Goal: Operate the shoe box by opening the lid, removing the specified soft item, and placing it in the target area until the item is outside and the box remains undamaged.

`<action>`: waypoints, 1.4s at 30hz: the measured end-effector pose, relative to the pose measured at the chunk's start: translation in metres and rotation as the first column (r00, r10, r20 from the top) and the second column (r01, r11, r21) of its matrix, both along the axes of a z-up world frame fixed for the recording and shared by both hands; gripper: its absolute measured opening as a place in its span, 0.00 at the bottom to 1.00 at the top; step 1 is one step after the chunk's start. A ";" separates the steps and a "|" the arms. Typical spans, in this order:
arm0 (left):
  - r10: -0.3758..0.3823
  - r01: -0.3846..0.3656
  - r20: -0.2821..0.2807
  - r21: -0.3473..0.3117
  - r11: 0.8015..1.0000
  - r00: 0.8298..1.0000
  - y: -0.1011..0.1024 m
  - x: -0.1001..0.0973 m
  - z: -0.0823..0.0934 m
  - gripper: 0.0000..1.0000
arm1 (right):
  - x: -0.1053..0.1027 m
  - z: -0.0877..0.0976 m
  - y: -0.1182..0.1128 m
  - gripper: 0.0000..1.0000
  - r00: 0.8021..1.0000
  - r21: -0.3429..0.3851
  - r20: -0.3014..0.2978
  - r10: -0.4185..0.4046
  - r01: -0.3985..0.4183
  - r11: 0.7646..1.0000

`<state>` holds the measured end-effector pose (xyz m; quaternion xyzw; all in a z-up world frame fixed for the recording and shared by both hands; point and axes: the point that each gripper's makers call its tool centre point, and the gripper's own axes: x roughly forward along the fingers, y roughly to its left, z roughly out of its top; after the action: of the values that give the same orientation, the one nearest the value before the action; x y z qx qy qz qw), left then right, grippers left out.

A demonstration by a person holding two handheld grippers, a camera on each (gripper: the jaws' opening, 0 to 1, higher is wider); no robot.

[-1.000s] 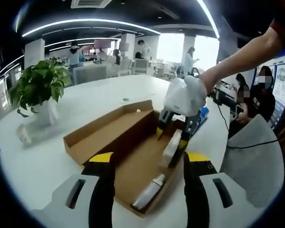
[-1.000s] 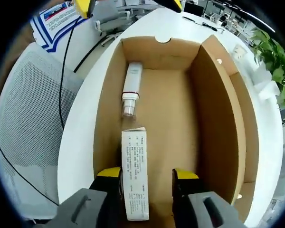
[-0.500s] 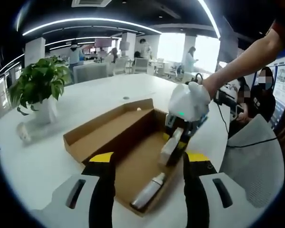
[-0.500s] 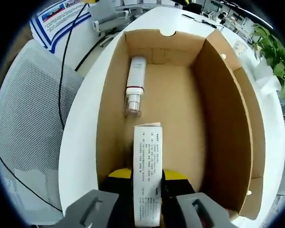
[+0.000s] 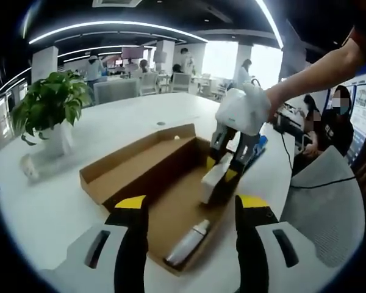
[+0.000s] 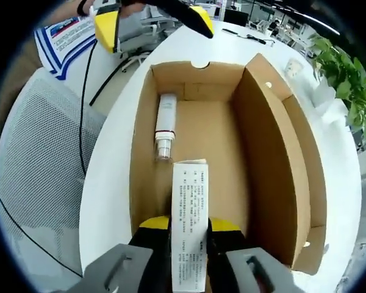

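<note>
An open cardboard shoe box (image 5: 171,207) lies on the white table, its lid (image 5: 125,162) folded out flat to one side. Inside, a white tube (image 5: 186,243) lies near the box's front end. My right gripper (image 5: 221,170) comes in from the right, shut on a white printed carton (image 5: 212,178) and holding it tilted above the box floor. In the right gripper view the carton (image 6: 189,207) stands between the shut jaws of my right gripper (image 6: 188,229), with the tube (image 6: 165,125) beyond it. My left gripper (image 5: 192,207) hovers open at the box's near end, holding nothing.
A potted plant (image 5: 49,110) stands on the table left of the box. A grey mesh chair (image 5: 323,195) sits at the table's right edge, with a black cable (image 6: 85,104) and blue-and-white papers (image 6: 67,33) nearby. People stand far behind.
My right gripper went from open around the carton to shut on it, then raised it off the box floor. The left gripper stayed put and open.
</note>
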<state>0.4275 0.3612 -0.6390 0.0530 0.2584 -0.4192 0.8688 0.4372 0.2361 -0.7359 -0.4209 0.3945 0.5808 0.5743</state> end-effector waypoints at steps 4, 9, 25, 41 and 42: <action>0.005 -0.005 -0.005 -0.005 1.000 1.000 0.002 -0.002 -0.001 0.58 | 0.003 0.016 0.006 0.17 1.000 0.024 0.025 0.007 -0.007 1.000; 0.003 -0.003 -0.007 -0.004 1.000 1.000 0.002 -0.003 -0.002 0.58 | 0.007 0.031 0.003 0.17 0.999 0.033 0.050 0.002 -0.003 0.999; -0.018 0.017 -0.007 -0.013 1.000 1.000 -0.012 -0.003 0.001 0.58 | 0.016 0.080 -0.029 0.17 0.989 0.031 0.144 -0.033 0.029 0.999; -0.070 0.070 -0.008 -0.012 0.997 0.997 -0.043 -0.010 0.002 0.58 | -0.001 0.084 -0.084 0.17 0.975 0.032 0.167 -0.143 0.140 0.990; -0.075 0.075 -0.008 -0.011 0.997 0.997 -0.045 -0.010 0.002 0.58 | -0.002 0.082 -0.090 0.17 0.973 0.034 0.165 -0.162 0.158 0.987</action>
<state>0.4175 0.3158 -0.6372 0.0561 0.2577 -0.4532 0.8515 0.4348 0.1463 -0.6539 -0.4291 0.3714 0.4993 0.6547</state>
